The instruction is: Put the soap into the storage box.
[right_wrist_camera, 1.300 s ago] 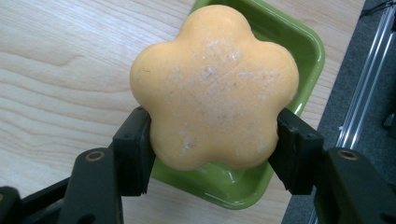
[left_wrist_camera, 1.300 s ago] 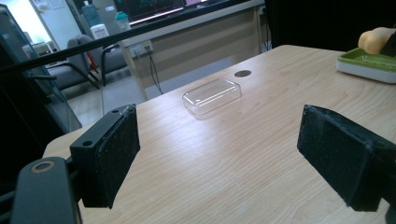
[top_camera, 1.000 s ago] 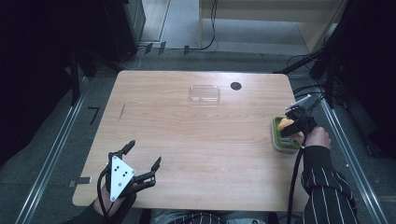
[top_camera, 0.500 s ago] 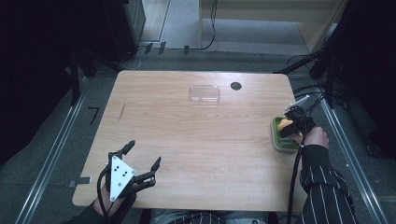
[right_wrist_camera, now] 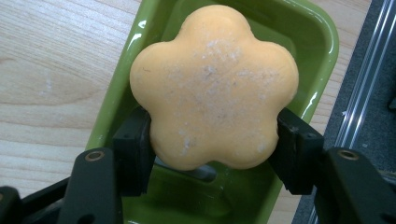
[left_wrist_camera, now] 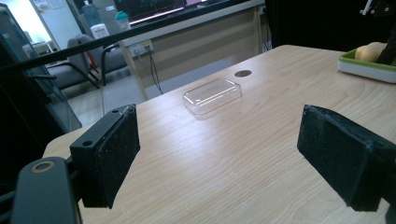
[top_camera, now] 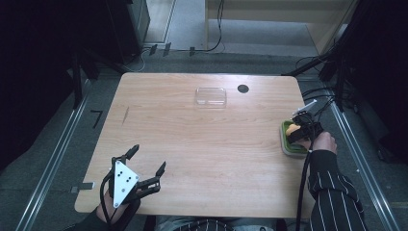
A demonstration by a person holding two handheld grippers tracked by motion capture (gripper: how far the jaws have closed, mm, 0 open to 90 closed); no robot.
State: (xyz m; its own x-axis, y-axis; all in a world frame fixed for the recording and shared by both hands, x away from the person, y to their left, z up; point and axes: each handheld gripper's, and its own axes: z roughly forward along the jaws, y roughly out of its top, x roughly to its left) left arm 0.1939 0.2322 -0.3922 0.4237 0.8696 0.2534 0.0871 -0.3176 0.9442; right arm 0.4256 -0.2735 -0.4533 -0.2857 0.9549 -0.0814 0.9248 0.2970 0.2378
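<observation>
Nothing has shifted since earlier: my right gripper clamps the flower soap in the green dish; left gripper jaws wide. Next, I'd lift straight up.

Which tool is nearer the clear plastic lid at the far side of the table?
Right. The right tool, shut on the orange soap over the green dish, is nearer the clear lid; the open left tool sits farther off near the table's front-left corner.

Bench: 1. Clear plastic lid: 1. Green dish: 1. Flower-shaped orange soap: 1. Tongs: 2, left tongs, right tongs.
</observation>
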